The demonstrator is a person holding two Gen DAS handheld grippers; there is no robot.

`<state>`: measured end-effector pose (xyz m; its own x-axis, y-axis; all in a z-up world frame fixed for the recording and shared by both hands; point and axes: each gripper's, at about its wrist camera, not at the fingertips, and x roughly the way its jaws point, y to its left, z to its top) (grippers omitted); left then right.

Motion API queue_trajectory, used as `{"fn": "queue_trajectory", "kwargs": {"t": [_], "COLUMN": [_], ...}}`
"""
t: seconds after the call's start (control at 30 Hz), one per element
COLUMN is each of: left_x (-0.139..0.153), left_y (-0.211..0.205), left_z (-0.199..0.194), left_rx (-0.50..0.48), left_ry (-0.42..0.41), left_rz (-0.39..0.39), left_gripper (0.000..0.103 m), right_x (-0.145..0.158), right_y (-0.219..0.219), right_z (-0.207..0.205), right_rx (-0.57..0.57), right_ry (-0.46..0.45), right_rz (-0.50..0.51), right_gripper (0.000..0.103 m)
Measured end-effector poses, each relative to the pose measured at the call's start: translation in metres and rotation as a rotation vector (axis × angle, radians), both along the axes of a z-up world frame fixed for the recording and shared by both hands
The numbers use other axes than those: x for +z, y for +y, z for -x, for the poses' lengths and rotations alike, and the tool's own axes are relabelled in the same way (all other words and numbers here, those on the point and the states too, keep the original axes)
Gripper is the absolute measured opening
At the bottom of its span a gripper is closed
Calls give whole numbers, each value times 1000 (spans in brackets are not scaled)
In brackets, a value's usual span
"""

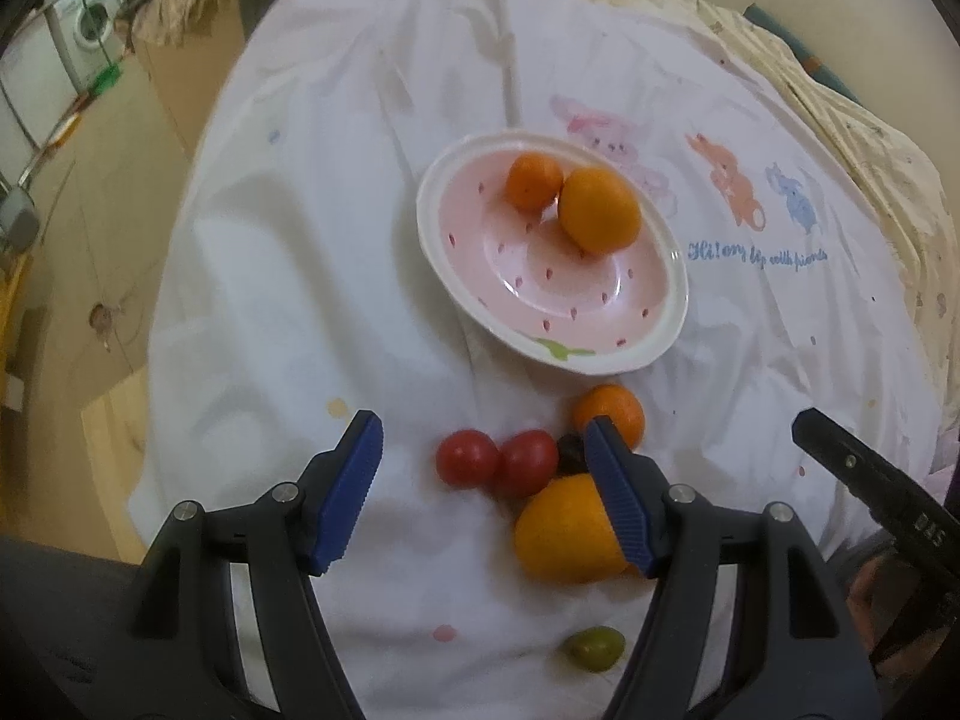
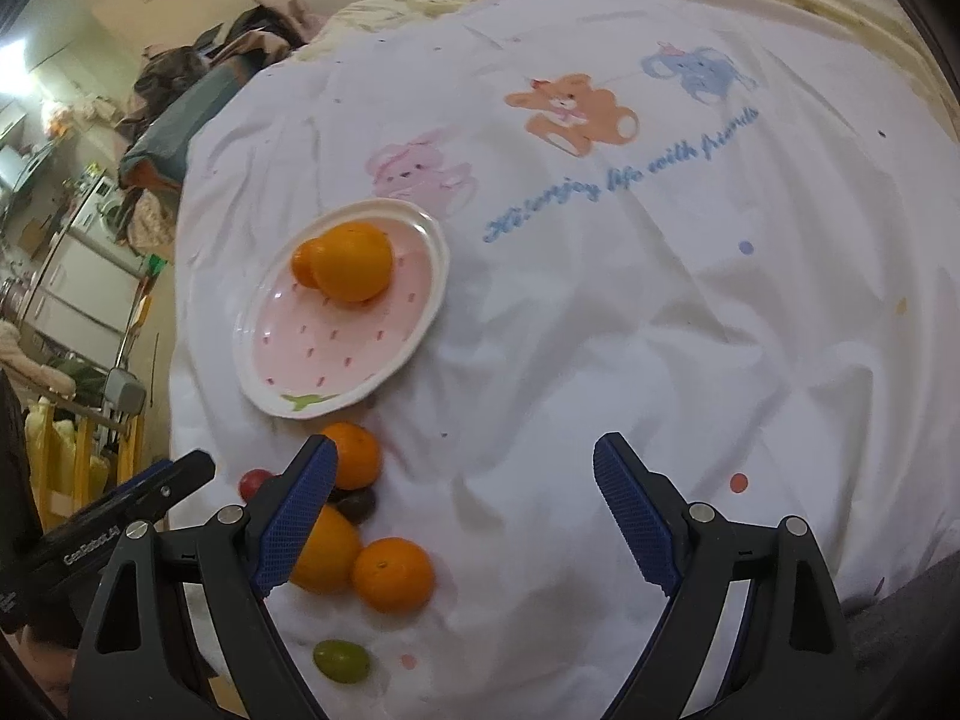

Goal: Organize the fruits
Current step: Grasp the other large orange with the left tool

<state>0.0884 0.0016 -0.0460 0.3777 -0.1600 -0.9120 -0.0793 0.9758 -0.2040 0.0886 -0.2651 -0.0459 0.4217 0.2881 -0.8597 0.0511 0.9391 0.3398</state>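
A pink strawberry-patterned plate (image 1: 654,324) (image 2: 276,354) holds a small orange (image 1: 533,181) and a larger yellow-orange fruit (image 1: 599,210) (image 2: 354,263). Loose fruit lies in front of it on the white sheet: two red tomatoes (image 1: 497,462), an orange (image 1: 621,405) (image 2: 357,456), a dark grape (image 1: 570,453) (image 2: 357,507), a big yellow-orange fruit (image 1: 564,537) (image 2: 327,552), a green grape (image 1: 594,648) (image 2: 342,661) and another orange (image 2: 393,575). My left gripper (image 1: 483,501) is open over the tomatoes. My right gripper (image 2: 465,519) is open, right of the fruit pile.
A white sheet (image 2: 600,330) printed with cartoon animals covers the bed. Its left edge drops to the floor, where a washing machine (image 1: 84,30) and clutter stand. The right gripper's body (image 1: 870,486) shows at the right of the left wrist view.
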Motion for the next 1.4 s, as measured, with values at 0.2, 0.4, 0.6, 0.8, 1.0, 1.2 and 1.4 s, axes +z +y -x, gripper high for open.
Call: {"fn": "queue_trajectory", "kwargs": {"t": [0.2,0.4,0.6,0.8,1.0,1.2,1.4], "left_x": [-17,-31,-40,-51,-52,-42,-6], "left_y": [-18,-38,-49,-51,-46,-51,-42], "left_z": [2,11,13,13,12,20,31], "left_rx": [-73,-133,-167,-175,-183,-223,-226], "left_ry": [97,155,181,214,211,193,96], "left_rz": [59,50,49,64,94,66,79], "left_gripper": [67,67,67,67,58,56,56], "right_x": [-11,-12,-15,-15,-14,-12,-11], "right_y": [-5,-2,-2,-4,-7,-7,-8], "right_z": [-5,-6,-8,-7,-7,-6,-4], "right_rx": [-30,-21,-27,-37,-43,-40,-27], "right_ry": [43,46,54,54,47,40,44], "right_rz": [-13,-17,-14,-11,-10,-9,-21], "right_gripper": [90,90,90,90,90,90,90]}}
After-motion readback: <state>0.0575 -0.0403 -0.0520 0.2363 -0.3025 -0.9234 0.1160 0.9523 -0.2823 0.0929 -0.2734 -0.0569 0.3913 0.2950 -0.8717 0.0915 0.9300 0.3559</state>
